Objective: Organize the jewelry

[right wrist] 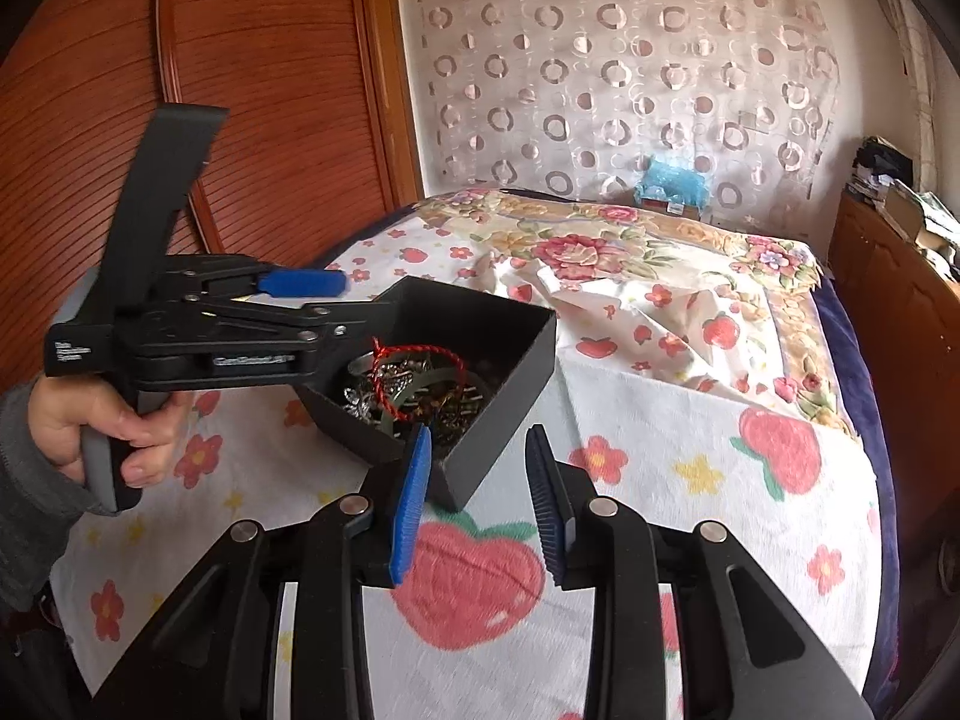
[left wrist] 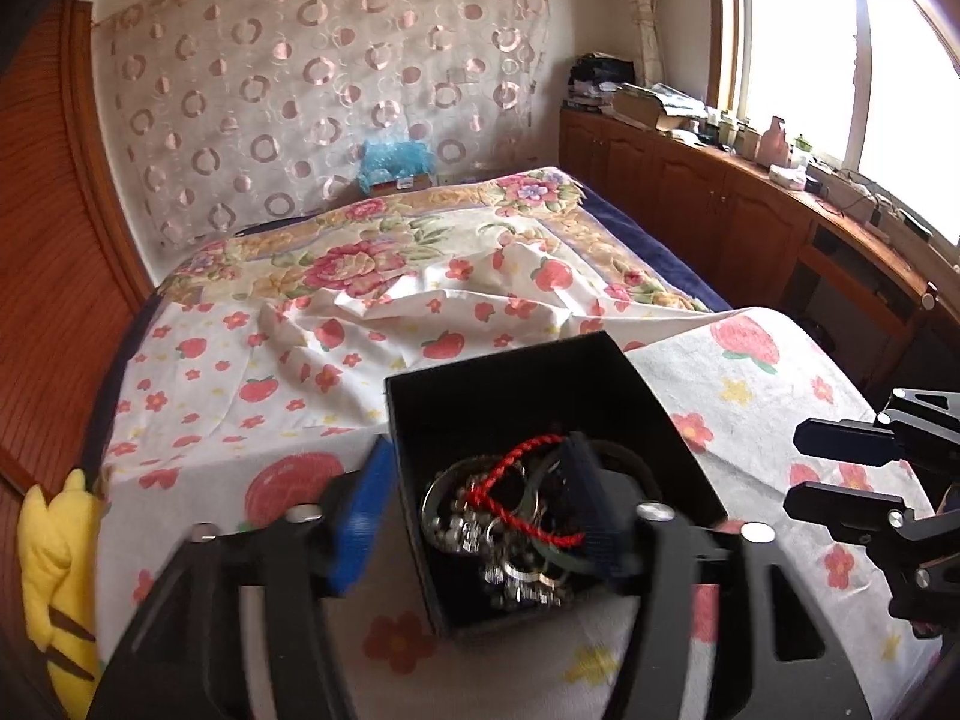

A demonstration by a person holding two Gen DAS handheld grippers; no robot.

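Observation:
A black open box (left wrist: 516, 384) sits on the bed, holding a tangle of silver jewelry (left wrist: 504, 546) and a red cord bracelet (left wrist: 516, 480). My left gripper (left wrist: 480, 516) is open with one blue finger outside the box's left wall and the other inside the box among the jewelry. In the right wrist view the box (right wrist: 510, 354) is tilted, the jewelry (right wrist: 414, 390) shows inside, and the left gripper (right wrist: 324, 300) reaches in from the left. My right gripper (right wrist: 480, 498) is open and empty, just in front of the box's near corner.
The bed carries a white strawberry-print cloth (right wrist: 690, 432) over a floral blanket (left wrist: 384, 246). A yellow plush toy (left wrist: 54, 546) lies at the left edge. A wooden cabinet (left wrist: 720, 198) with clutter runs under the window on the right. A wooden wardrobe (right wrist: 240, 90) stands left.

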